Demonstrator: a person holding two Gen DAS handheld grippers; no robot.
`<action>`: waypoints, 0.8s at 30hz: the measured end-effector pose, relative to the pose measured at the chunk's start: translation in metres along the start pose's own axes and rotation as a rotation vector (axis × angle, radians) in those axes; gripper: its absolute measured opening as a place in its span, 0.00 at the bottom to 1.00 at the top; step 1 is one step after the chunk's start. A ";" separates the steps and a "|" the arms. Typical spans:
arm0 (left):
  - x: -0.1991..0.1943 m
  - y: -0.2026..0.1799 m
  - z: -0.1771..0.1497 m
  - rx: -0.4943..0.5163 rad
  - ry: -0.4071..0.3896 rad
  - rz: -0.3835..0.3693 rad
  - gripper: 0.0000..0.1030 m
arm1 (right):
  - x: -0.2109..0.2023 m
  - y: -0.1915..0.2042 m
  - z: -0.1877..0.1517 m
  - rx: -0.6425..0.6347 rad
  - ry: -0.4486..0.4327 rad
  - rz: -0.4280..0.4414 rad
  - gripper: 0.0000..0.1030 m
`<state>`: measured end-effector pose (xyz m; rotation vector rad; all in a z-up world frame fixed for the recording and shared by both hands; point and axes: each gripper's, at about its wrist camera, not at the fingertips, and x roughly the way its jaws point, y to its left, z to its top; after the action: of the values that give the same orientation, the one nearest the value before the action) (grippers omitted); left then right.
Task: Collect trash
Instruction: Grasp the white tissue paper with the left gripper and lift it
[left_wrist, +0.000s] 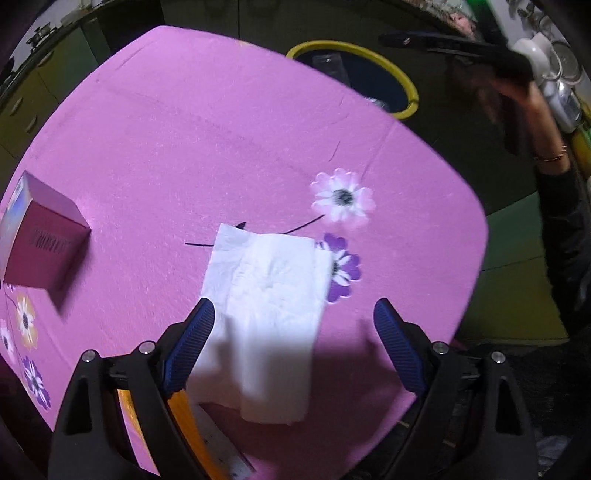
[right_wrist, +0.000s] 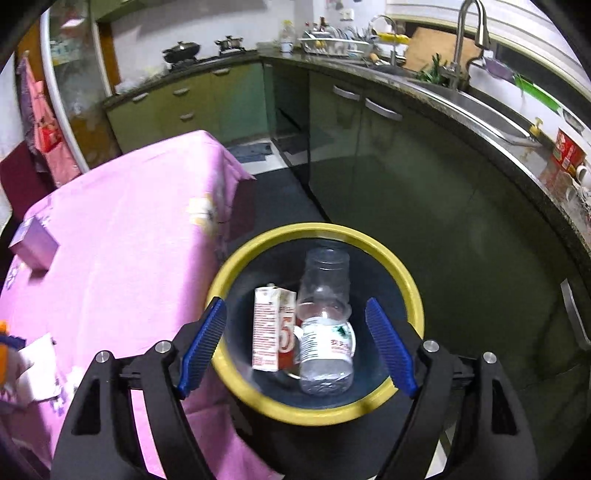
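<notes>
A white tissue (left_wrist: 273, 295) lies flat on the pink flowered tablecloth (left_wrist: 184, 147). My left gripper (left_wrist: 295, 306) hangs open just above its near end, one blue pad over the tissue's left edge and the other over bare cloth. My right gripper (right_wrist: 295, 306) is open over the yellow-rimmed bin (right_wrist: 314, 415) beside the table, with nothing between its pads. Inside the bin are a clear plastic bottle (right_wrist: 325, 332) and a red and white carton (right_wrist: 269, 328). In the left wrist view the bin (left_wrist: 402, 85) shows beyond the table's far edge.
A purple box (left_wrist: 44, 247) stands on the table's left side, also seen from the right wrist as the box (right_wrist: 35, 243). A person's sleeved arm (left_wrist: 561, 206) reaches over the bin. Green kitchen cabinets (right_wrist: 406, 166) and a sink counter (right_wrist: 480, 99) run behind the bin.
</notes>
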<state>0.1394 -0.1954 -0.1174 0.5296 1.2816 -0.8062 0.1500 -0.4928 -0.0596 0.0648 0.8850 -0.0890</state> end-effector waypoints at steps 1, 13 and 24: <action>0.004 0.001 0.001 0.003 0.011 0.007 0.81 | -0.003 0.004 -0.001 -0.007 -0.005 0.011 0.75; 0.028 0.013 -0.003 0.012 0.074 0.015 0.81 | -0.018 0.042 0.000 -0.067 -0.022 0.088 0.76; 0.024 -0.015 -0.007 0.080 0.057 0.073 0.41 | -0.022 0.049 -0.001 -0.073 -0.022 0.115 0.77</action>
<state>0.1254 -0.2046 -0.1414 0.6641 1.2790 -0.7883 0.1409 -0.4429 -0.0420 0.0466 0.8602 0.0500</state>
